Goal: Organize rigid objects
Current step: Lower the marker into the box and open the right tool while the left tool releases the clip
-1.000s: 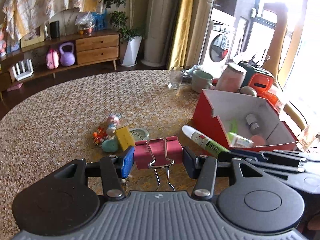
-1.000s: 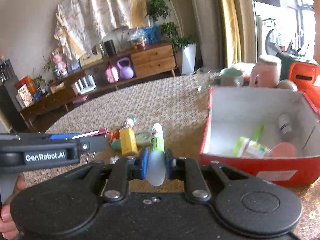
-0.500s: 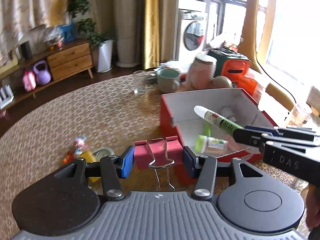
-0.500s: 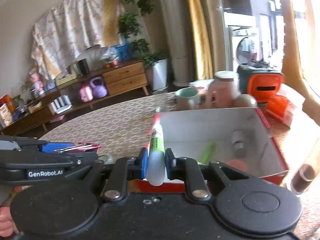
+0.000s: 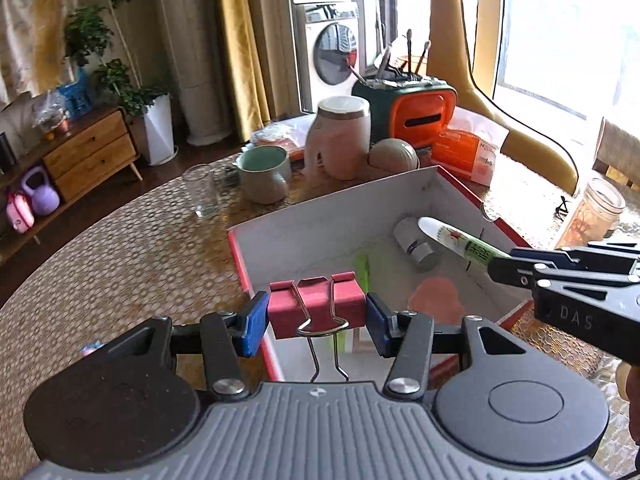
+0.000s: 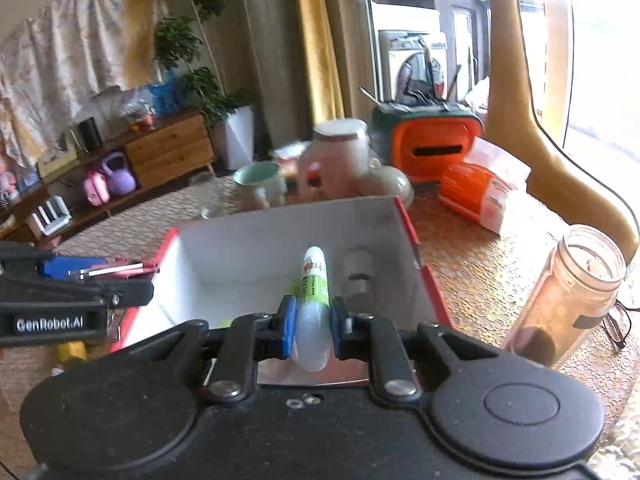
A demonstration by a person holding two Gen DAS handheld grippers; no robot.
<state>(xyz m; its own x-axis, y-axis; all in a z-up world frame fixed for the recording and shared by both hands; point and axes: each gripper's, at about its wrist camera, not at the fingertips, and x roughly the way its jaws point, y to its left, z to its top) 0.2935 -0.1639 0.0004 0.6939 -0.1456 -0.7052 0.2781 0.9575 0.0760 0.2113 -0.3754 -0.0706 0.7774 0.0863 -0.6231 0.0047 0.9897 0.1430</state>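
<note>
Red binder clip (image 5: 317,309) pinched in left gripper (image 5: 316,318), glue stick (image 6: 314,280) clamped in right gripper (image 6: 312,326), both over red box (image 5: 460,186).

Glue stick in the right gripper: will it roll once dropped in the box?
Probably: the glue stick is a smooth round tube, so it may roll on the box floor. It looks like stiff, light plastic, so it should land unharmed. The walls should stop it.

A red binder clip (image 5: 317,310), wire handles pointing back, hangs over the near left edge of a red box (image 5: 460,184) with a white interior. A white-and-green tube (image 6: 314,276) hovers above the box, beside a small grey bottle (image 5: 414,240) lying inside.
</note>
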